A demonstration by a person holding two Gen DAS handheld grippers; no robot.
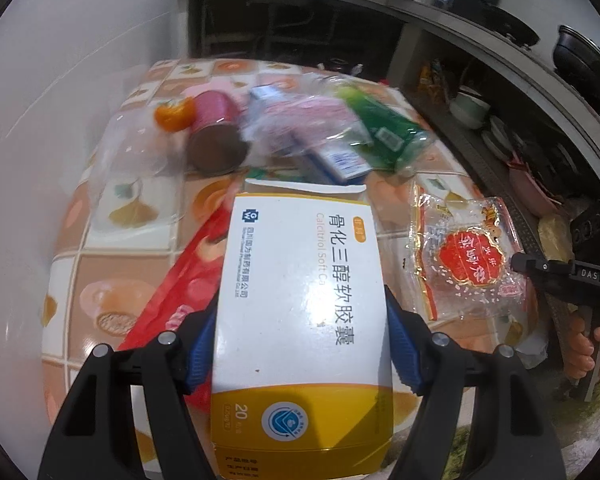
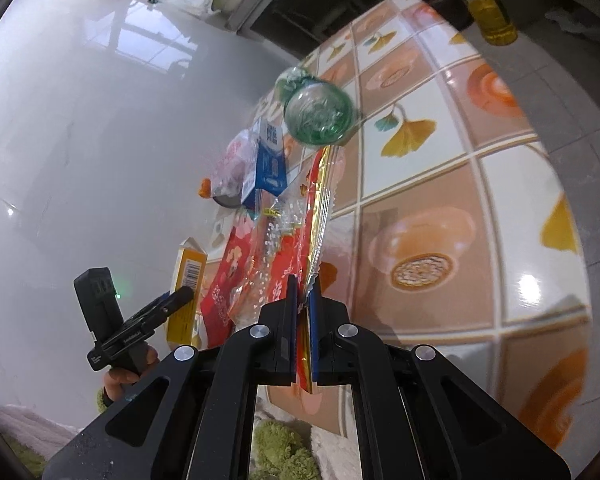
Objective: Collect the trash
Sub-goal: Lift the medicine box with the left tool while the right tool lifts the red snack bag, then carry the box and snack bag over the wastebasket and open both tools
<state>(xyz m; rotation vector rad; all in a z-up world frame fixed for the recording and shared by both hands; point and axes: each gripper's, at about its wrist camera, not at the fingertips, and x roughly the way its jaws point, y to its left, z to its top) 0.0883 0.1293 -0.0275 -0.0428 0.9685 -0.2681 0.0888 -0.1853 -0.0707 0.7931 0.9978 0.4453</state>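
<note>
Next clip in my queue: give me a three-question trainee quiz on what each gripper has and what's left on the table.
1. True or false: the left gripper holds the white-and-yellow medicine box.
2. The right gripper is shut on: A) green bottle B) clear snack wrapper C) blue box
3. Fill in: the pink can lies on its ____ on the tiled table.

Key: 1 true; 2 B; 3 side.

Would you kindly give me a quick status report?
Left hand-held gripper clamps medicine box. Right hand-held gripper shut on clear snack wrapper. Green bottle, more litter on table.
</note>
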